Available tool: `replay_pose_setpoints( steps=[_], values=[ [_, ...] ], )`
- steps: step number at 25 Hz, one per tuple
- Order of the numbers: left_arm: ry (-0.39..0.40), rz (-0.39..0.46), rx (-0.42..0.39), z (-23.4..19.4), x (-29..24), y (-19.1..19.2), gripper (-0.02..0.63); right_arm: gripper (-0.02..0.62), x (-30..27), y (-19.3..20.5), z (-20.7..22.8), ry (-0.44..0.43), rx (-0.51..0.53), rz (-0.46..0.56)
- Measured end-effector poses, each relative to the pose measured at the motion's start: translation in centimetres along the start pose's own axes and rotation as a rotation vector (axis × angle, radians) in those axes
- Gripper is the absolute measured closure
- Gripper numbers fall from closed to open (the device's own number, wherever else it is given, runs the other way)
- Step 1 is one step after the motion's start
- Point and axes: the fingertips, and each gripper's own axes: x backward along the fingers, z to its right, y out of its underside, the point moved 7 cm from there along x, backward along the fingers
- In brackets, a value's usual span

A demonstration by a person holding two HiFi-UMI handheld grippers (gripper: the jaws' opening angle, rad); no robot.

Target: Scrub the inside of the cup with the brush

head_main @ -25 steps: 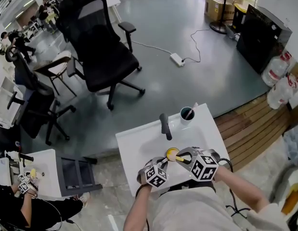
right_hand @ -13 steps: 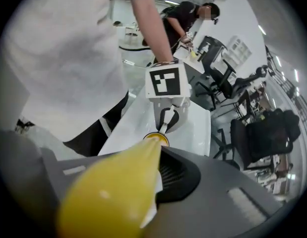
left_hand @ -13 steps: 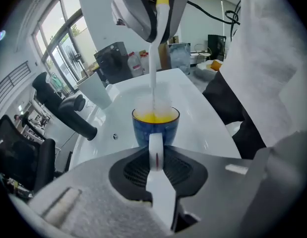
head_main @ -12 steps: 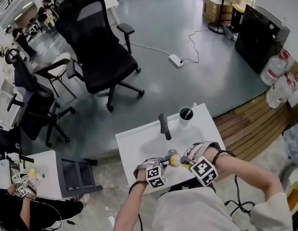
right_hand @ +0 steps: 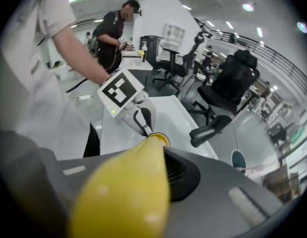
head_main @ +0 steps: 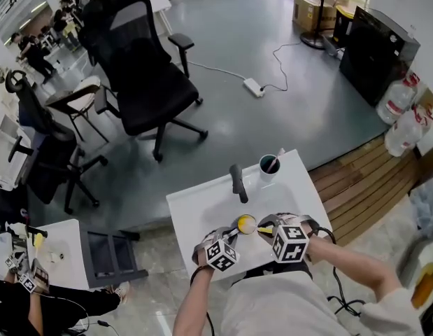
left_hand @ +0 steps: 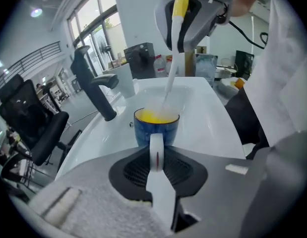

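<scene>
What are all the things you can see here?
blue ceramic cup: one, yellow inside, near side of table
yellow-handled brush: one, white shaft reaching into the cup
black tap-shaped post: one, middle of table
dark cup holding a stick: one, table's far corner
white table: one, before the person
black office chairs: several, on grey floor
white power strip: one, on floor
clear water jugs: two, red caps, far right
left gripper: one, grey, shut on cup's handle
right gripper: one, grey, shut on brush's handle

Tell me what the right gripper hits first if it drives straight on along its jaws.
Probably the cup: the brush in the right gripper points into it, with the left gripper holding it just behind. Depth is hard to judge.
</scene>
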Motion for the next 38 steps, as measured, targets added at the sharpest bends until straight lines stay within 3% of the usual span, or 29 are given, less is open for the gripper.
replay_pose_setpoints(
  steps=[8, 11, 13, 18, 21, 25, 30, 32, 34, 35, 38],
  values=[
    [-0.16, 0.082, 0.29, -1.5, 0.0, 0.4, 0.549, 0.555, -0.3, 0.6, 2.9, 0.112, -0.623, 0.187],
    [-0.195, 0.083, 0.326, -1.5, 0.0, 0.4, 0.549, 0.554, -0.5, 0.9, 2.7, 0.127, -0.653, 0.226],
    [-0.173, 0.082, 0.309, -1.2, -0.1, 0.3, 0.549, 0.554, -0.4, 0.6, 2.2, 0.093, -0.54, 0.188],
    [-0.018, 0.07, 0.212, 0.1, -0.3, 0.0, 0.548, 0.554, -0.6, 0.4, 1.1, -0.036, -0.09, 0.02],
    [0.069, 0.057, 0.103, 1.1, -0.4, -0.2, 0.548, 0.554, -0.6, 0.4, 0.5, -0.107, 0.107, -0.041],
    [0.102, 0.037, -0.065, 1.5, 0.0, -0.7, 0.548, 0.554, -0.4, 0.6, -0.9, -0.139, 0.383, -0.071],
    [0.135, 0.034, -0.25, 1.7, 0.7, -1.2, 0.548, 0.552, -0.1, 1.3, -3.3, -0.118, 0.989, -0.112],
    [0.136, 0.038, -0.291, 1.9, 0.8, -1.3, 0.548, 0.554, 0.3, 1.5, -4.0, -0.108, 1.173, -0.111],
    [0.125, 0.045, -0.294, 1.9, 0.9, -1.2, 0.548, 0.552, 0.2, 1.6, -4.2, -0.103, 1.179, -0.11],
    [0.117, 0.05, -0.277, 1.8, 0.8, -1.0, 0.548, 0.552, 0.0, 1.7, -3.9, -0.101, 1.104, -0.109],
    [0.086, 0.062, -0.187, 1.6, 0.6, -0.5, 0.548, 0.552, -0.4, 1.0, -2.7, -0.095, 0.698, -0.07]
  ],
)
